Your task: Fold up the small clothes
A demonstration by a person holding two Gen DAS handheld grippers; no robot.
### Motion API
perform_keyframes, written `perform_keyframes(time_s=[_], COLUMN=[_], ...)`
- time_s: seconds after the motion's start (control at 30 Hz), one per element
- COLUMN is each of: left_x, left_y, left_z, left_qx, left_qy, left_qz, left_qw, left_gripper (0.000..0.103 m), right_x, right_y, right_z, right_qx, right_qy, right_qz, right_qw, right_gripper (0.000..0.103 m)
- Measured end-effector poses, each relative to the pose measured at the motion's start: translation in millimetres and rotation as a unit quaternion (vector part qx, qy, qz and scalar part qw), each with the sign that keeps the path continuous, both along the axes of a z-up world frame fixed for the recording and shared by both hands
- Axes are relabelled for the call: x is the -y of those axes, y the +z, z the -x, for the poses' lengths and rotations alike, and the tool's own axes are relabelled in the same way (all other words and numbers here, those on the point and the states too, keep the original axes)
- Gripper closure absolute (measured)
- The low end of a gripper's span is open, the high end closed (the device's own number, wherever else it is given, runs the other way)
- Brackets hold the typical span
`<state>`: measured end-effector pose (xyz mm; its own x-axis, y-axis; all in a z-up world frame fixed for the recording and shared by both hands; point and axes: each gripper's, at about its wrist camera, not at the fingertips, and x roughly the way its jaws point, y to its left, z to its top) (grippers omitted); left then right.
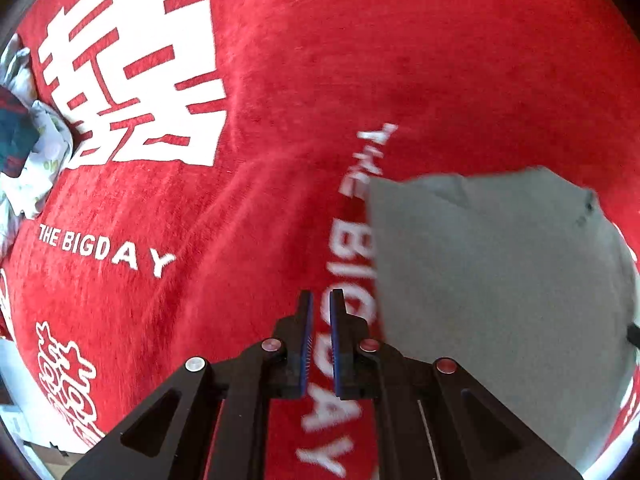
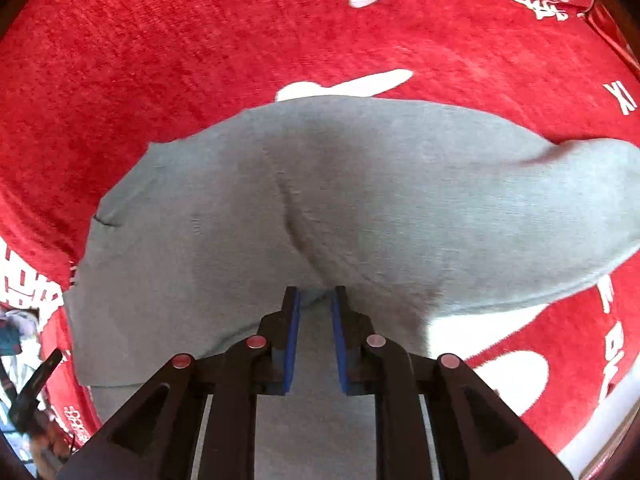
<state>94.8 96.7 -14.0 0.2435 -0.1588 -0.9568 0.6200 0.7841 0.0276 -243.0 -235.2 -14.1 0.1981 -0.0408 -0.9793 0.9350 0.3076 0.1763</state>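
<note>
A grey garment [image 2: 360, 200] lies on a red cloth [image 2: 160, 60] with white lettering. In the right wrist view my right gripper [image 2: 316, 296] is over its near edge, and a fold of grey fabric sits between the blue pads [image 2: 294, 340], which stand a little apart. In the left wrist view the same grey garment [image 1: 500, 280] lies to the right. My left gripper [image 1: 320, 300] is just left of its edge, over the red cloth [image 1: 280, 120], jaws nearly together with nothing between them.
A pile of other small clothes, pale printed and dark teal [image 1: 28, 140], lies at the far left edge of the red cloth. The cloth's edge and the floor show at the bottom left [image 1: 24, 420].
</note>
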Motion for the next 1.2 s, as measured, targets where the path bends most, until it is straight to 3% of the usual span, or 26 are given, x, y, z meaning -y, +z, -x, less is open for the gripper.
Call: perform_keyframes(time_s=[0.1, 0.17, 0.2, 0.23, 0.37, 0.5, 0.53, 0.6, 0.67, 0.83, 1.0, 1.2], left_x=[8, 18, 23, 29, 54, 76, 82, 89, 97, 123, 143, 168], left_y=[10, 12, 14, 14, 13, 12, 11, 11, 16, 14, 10, 2], left_z=[28, 50, 57, 65, 101, 133, 140, 150, 161, 184, 192, 207], left_qx=[-0.007, -0.017, -0.020, -0.026, -0.037, -0.046, -0.049, -0.047, -0.027, -0.034, -0.016, -0.019], left_qy=[-0.020, -0.041, -0.048, -0.057, -0.081, -0.106, -0.110, -0.102, -0.109, -0.133, -0.111, -0.123], left_qz=[0.008, 0.012, 0.012, 0.012, -0.003, -0.004, -0.005, -0.008, -0.006, -0.021, -0.045, -0.062], left_qw=[0.9997, 0.9990, 0.9986, 0.9980, 0.9960, 0.9934, 0.9928, 0.9937, 0.9936, 0.9903, 0.9926, 0.9903], left_gripper=[0.094, 0.094, 0.094, 0.094, 0.093, 0.090, 0.054, 0.000, 0.000, 0.000, 0.000, 0.000], right_x=[0, -2, -3, -5, -10, -13, -13, -13, -11, -6, 2, 25], right_y=[3, 5, 6, 8, 13, 14, 14, 14, 12, 8, 8, 11], right_z=[16, 28, 32, 37, 49, 56, 60, 67, 76, 96, 125, 183], right_qx=[0.011, 0.024, 0.031, 0.039, 0.062, 0.083, 0.086, 0.091, 0.098, 0.106, 0.119, 0.134], right_qy=[-0.014, -0.023, -0.025, -0.027, -0.026, -0.031, -0.032, -0.036, -0.042, -0.057, -0.076, -0.138], right_qz=[-0.017, -0.033, -0.039, -0.043, -0.054, -0.065, -0.067, -0.072, -0.078, -0.084, -0.086, -0.074], right_qw=[1.000, 0.999, 0.998, 0.998, 0.996, 0.994, 0.993, 0.993, 0.991, 0.989, 0.986, 0.979], right_gripper=[0.084, 0.071, 0.058, 0.052, 0.049, 0.035, 0.034, 0.032, 0.029, 0.024, 0.022, 0.020])
